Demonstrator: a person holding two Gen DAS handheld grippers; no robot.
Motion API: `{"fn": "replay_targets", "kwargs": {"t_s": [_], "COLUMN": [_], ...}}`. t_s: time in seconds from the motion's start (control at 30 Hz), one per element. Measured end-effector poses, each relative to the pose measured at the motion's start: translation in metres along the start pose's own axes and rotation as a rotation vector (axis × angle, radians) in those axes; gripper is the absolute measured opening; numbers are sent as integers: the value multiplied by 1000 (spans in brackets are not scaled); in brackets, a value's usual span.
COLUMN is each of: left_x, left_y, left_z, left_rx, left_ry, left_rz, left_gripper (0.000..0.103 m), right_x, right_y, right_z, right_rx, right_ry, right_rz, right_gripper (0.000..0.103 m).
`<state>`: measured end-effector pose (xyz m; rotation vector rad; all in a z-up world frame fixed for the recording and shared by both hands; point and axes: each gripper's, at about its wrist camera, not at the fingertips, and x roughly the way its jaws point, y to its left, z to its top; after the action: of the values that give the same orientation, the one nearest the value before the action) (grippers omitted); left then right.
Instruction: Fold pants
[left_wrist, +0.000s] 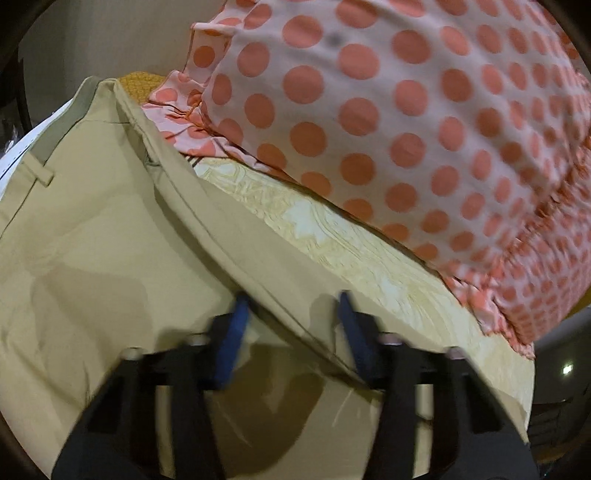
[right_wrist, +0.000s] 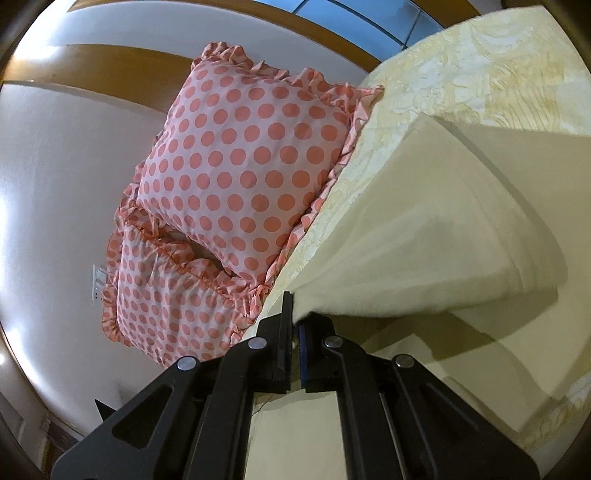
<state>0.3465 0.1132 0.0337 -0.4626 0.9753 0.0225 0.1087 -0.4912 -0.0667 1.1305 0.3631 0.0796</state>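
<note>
Beige pants (left_wrist: 110, 236) lie spread on the bed, waistband and a belt loop at the upper left of the left wrist view. My left gripper (left_wrist: 291, 314) is open, its blue-padded fingers hovering over the pants' edge with a seam running between them. In the right wrist view my right gripper (right_wrist: 295, 317) is shut on a fold of the pants (right_wrist: 424, 229) and holds it lifted off the bed, the fabric draping to the right.
The bed has a pale yellow patterned cover (left_wrist: 369, 251), also in the right wrist view (right_wrist: 461, 74). Polka-dot frilled pillows (left_wrist: 406, 110) lie close beside the pants; they show in the right wrist view (right_wrist: 240, 177) too. A white wall (right_wrist: 55, 184) is behind.
</note>
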Motion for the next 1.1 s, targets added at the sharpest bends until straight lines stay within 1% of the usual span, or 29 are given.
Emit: {"fn": "replay_targets", "kwargs": {"t_s": [0.03,0.07,0.1,0.17,0.2,0.23,0.27,0.3,0.33,0.37,0.4,0.43,0.5,0.6,0.67,0.7,0.77,0.8,0.83,0.87,0.93,1.0,1.03,1.1], "left_x": [4,4,-5,-27,-53,-74,-100,-119,-140,-158,-168,-177,-180,-175,-176,-177,-177,-177,-179,-181,-189,-199,-205,-212], "left_y": [2,5,9,9,9,10,13,16,22,28,33,42,56,74,80,81,80,81,82,82,86,90,92,95], "left_z": [2,3,-1,-10,-24,-36,-56,-71,-94,-119,-136,-159,-192,-230,-242,-250,-256,-259,-262,-264,-268,-270,-271,-272], "left_rx": [-4,-17,-38,-4,34,56,83,100,119,135,141,144,130,97,87,90,114,120,126,129,135,136,140,137], "left_ry": [8,12,-12,-57,-106,-139,-176,-199,-221,-233,-234,-225,-204,-165,-166,-181,-190,-195,-205,-213,-237,-274,-289,-304], "left_rz": [0,-13,-38,-53,-63,-77,-98,-111,-118,-121,-121,-116,-101,-85,-81,-79,-68,-62,-56,-54,-70,-54,-65,-76], "left_gripper": [8,7,4,3,3,3,3,3,4,4,4,5,5,4,5,4,5,11,17,18,25,40,41,41], "right_x": [1,1,1,-4,-10,-15,-21,-28,-37,-44,-49,-56,-66,-76,-80,-82,-83,-84,-88,-94,-109,-116,-117,-113], "right_y": [2,3,3,5,7,7,8,9,9,7,6,3,-3,-10,-16,-20,-20,-19,-17,-17,-18,-21,-28,-41], "right_z": [1,2,3,5,6,6,7,7,7,6,5,3,-3,-12,-15,-17,-20,-22,-23,-23,-21,-18,-13,-7], "right_rx": [-8,-12,-13,-21,-29,-38,-53,-68,-86,-98,-106,-119,-135,-154,-151,-146,-179,-200,-214,-217,-225,-236,-226,-194], "right_ry": [1,4,6,3,-4,-12,-23,-33,-43,-49,-52,-56,-54,-50,-48,-46,-39,-35,-47,-72,-158,-208,-221,-219], "right_rz": [-1,1,2,5,6,4,-6,-19,-39,-57,-72,-95,-129,-179,-209,-222,-269,-298,-331,-369,-425,-469,-495,-517], "right_gripper": [3,3,3,3,3,3,3,3,3,3,3,3,3,3,3,3,3,3,12,30,56,56,56,55]}}
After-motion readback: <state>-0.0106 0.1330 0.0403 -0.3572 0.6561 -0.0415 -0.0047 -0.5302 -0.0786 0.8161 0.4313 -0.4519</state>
